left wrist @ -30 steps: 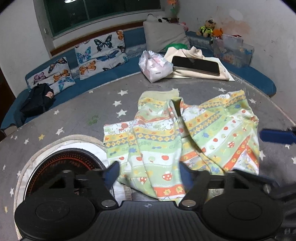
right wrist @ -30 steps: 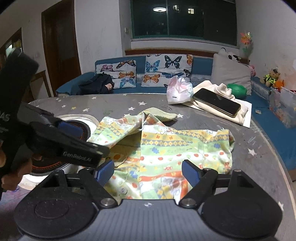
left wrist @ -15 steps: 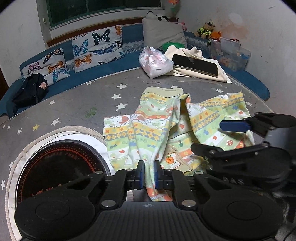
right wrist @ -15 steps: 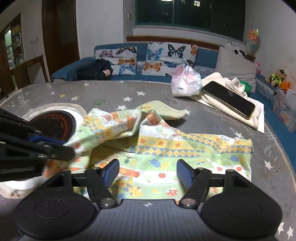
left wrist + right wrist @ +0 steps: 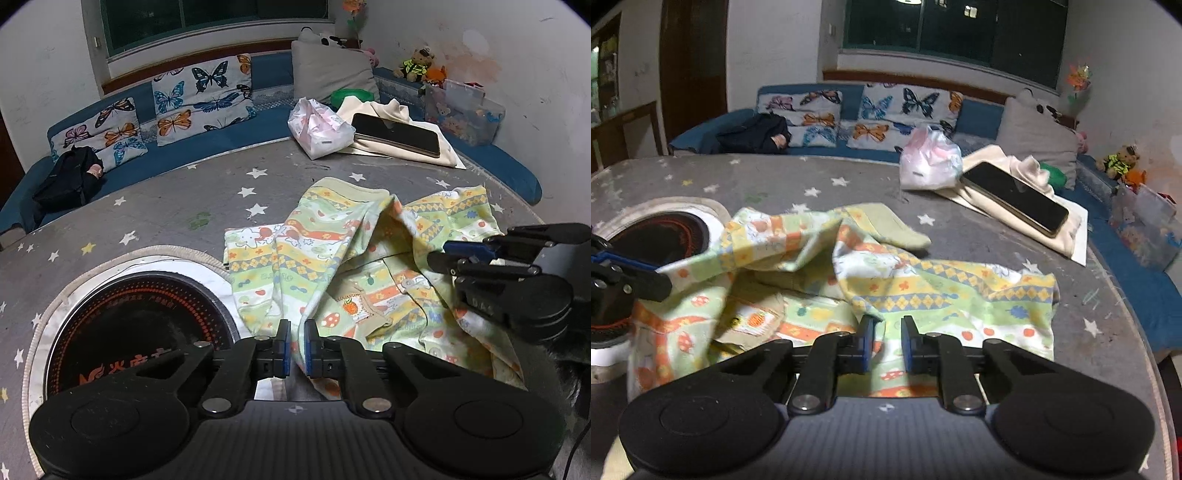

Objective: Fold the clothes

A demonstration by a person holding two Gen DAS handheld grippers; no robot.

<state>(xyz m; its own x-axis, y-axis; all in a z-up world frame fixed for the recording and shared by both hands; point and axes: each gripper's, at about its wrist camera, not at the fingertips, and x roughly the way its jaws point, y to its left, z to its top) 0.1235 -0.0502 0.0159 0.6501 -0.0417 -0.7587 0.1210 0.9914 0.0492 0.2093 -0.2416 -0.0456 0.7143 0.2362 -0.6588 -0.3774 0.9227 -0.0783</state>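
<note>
Garment (image 5: 354,258) crumpled on table (image 5: 166,206), long axis crosswise, waistband pointing away

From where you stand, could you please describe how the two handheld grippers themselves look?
Both look alike. The left gripper and the right gripper are matte black plastic: a ribbed body, two round discs, and angled link arms with silver pivot screws. Each finger carries a blue pad. Raised lettering on the right gripper's side is too blurred to read. No hand or sleeve clearly shows.
</note>
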